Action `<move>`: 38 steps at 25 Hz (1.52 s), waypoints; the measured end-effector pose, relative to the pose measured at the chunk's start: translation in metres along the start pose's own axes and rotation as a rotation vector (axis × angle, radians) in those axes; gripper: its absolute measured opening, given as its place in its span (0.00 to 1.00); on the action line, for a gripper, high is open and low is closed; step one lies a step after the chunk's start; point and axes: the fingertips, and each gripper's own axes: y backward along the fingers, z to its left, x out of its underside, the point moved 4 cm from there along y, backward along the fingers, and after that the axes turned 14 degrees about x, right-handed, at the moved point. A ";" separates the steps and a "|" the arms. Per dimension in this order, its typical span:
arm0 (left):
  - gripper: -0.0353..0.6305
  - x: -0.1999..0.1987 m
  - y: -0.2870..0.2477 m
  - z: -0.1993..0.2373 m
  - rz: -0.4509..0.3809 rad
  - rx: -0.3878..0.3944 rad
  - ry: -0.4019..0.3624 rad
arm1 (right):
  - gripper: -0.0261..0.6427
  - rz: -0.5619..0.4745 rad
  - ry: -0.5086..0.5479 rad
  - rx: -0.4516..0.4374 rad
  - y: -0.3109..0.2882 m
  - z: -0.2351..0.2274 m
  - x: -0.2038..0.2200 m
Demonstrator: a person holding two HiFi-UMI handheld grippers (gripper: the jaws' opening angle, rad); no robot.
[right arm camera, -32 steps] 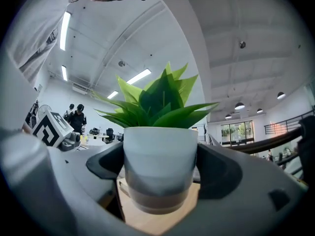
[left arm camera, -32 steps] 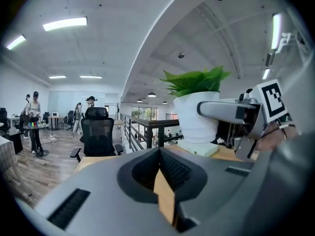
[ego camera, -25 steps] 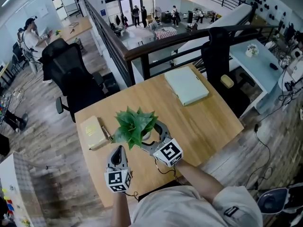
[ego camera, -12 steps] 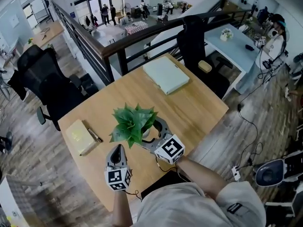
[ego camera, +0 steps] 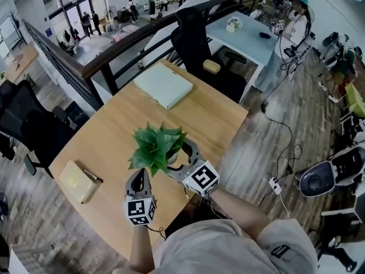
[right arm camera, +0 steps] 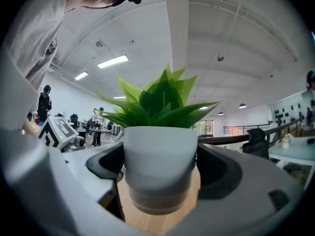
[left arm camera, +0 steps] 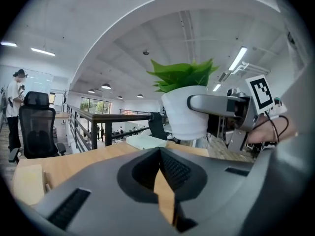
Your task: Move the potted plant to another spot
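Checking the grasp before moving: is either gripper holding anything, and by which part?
The right gripper clamps the potted plant by the sides of its white pot; the left gripper is shut, empty.

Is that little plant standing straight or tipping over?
Upright. The potted plant has its white pot level and its leaves pointing up, and the right gripper has its jaws pressed on both sides of the pot.

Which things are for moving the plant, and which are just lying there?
For the job: potted plant; right tongs, clamped on its pot.
Just lying about: pale green pad; yellow notebook; pen; left tongs, shut and empty.
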 end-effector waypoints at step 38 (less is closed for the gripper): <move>0.07 0.018 -0.205 -0.207 0.140 0.166 -0.064 | 0.73 0.054 -0.081 0.278 0.183 -0.278 0.084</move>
